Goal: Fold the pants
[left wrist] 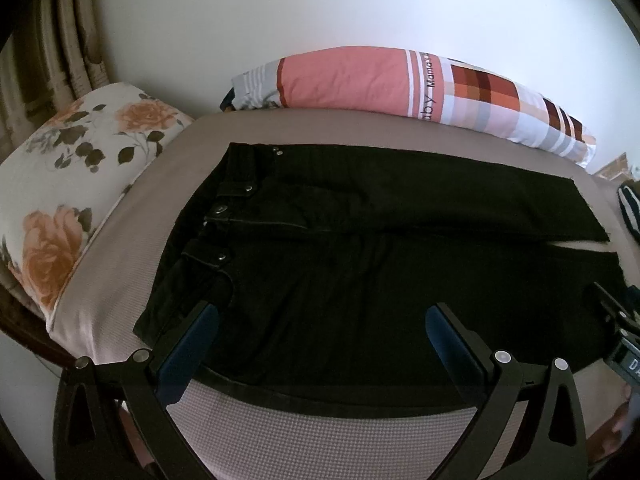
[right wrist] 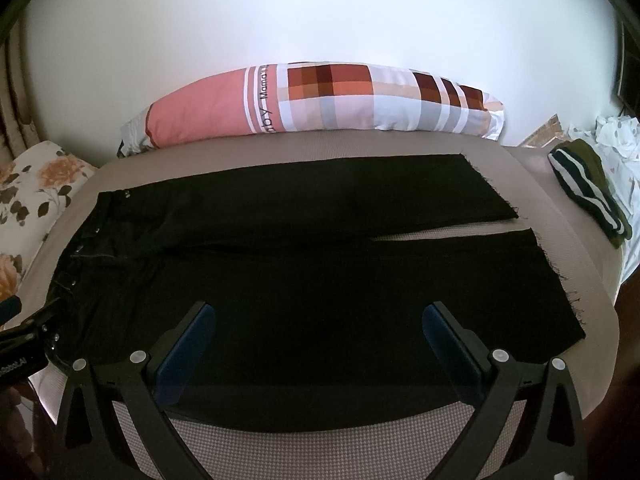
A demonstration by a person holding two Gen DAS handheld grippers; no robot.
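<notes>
Black pants (left wrist: 360, 240) lie flat on the beige bed (left wrist: 320, 432), waistband at the left, both legs running right with frayed hems. They also show in the right wrist view (right wrist: 320, 264). My left gripper (left wrist: 322, 316) is open, hovering above the near leg by the waist end. My right gripper (right wrist: 318, 316) is open above the near leg, further toward the hems. Each gripper shows at the edge of the other's view.
A pink and checked pillow (right wrist: 320, 100) lies along the far edge by the white wall. A floral pillow (left wrist: 80, 184) sits at the left. A folded striped olive garment (right wrist: 588, 192) lies at the right on the bed (right wrist: 320, 436).
</notes>
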